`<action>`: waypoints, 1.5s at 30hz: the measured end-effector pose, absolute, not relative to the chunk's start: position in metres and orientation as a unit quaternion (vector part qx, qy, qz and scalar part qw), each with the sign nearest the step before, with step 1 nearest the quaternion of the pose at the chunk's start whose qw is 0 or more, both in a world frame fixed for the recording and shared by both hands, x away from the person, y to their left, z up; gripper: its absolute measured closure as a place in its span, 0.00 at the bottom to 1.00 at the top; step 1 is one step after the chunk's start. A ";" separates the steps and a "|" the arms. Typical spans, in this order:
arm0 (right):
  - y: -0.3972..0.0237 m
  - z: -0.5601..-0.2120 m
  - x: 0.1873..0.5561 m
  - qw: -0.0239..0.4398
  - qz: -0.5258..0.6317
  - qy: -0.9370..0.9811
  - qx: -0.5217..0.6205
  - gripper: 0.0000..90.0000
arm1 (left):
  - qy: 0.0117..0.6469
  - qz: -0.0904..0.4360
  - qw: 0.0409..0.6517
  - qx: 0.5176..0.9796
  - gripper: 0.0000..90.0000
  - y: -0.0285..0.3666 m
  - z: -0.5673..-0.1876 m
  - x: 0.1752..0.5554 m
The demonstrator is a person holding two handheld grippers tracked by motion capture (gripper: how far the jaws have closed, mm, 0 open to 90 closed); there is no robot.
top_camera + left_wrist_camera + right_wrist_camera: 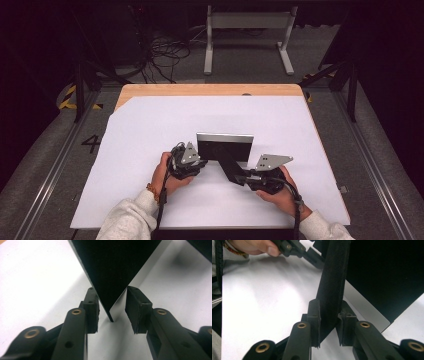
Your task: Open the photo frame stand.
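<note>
Black panel point(225, 146) with a pale silver edge stands upright near the middle of the white sheet point(150, 130) that covers the wooden bench point(210, 90), its long top edge running from 9 o'clock to 3 o'clock in the high view. From its lower edge a black strip point(231, 169) runs out toward 5 o'clock and ends at the right tool point(248, 176). In the right gripper view that strip point(331, 290) rises between the right tool's point(329, 327) two pads, which press on it from both sides, so this tool is closed on the strip and holds it; the dark face of the panel point(387, 277) fills the area at 2 o'clock behind it. The left tool point(199, 163) sits at the panel's 9 o'clock end, low on the sheet. In the left gripper view the panel's lower corner point(110, 307) points down between the left tool's point(112, 312) pads: the pad at 9 o'clock lies close against the dark face, whether touching I cannot tell, while the pad at 3 o'clock stands apart from the silver edge with white sheet showing in the gap, so this tool is partly open around the corner and not clamped on it. Both hands rest on the sheet at 6 o'clock of the panel, well apart from each other, and the left hand point(257, 247) appears at 11 o'clock in the right gripper view.
</note>
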State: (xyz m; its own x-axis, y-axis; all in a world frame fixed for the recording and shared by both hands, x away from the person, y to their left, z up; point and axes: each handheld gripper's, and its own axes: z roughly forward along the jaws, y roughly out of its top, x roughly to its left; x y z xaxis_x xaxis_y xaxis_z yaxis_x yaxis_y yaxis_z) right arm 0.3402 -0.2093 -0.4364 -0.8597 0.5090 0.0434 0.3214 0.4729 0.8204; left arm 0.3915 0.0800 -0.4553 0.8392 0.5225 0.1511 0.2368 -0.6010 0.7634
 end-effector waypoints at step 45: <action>-0.215 -0.431 0.327 0.118 0.433 0.863 0.230 0.90 | 0.197 0.175 0.431 0.863 0.75 0.093 -0.438 0.379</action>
State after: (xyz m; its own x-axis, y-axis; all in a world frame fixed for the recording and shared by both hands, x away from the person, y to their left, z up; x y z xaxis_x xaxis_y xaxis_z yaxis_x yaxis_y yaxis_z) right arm 0.3266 -0.2149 -0.4311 -0.8659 0.5002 -0.0041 0.2958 0.5188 0.8021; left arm 0.3792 0.0933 -0.4382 0.8617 0.4900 0.1320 0.1893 -0.5517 0.8123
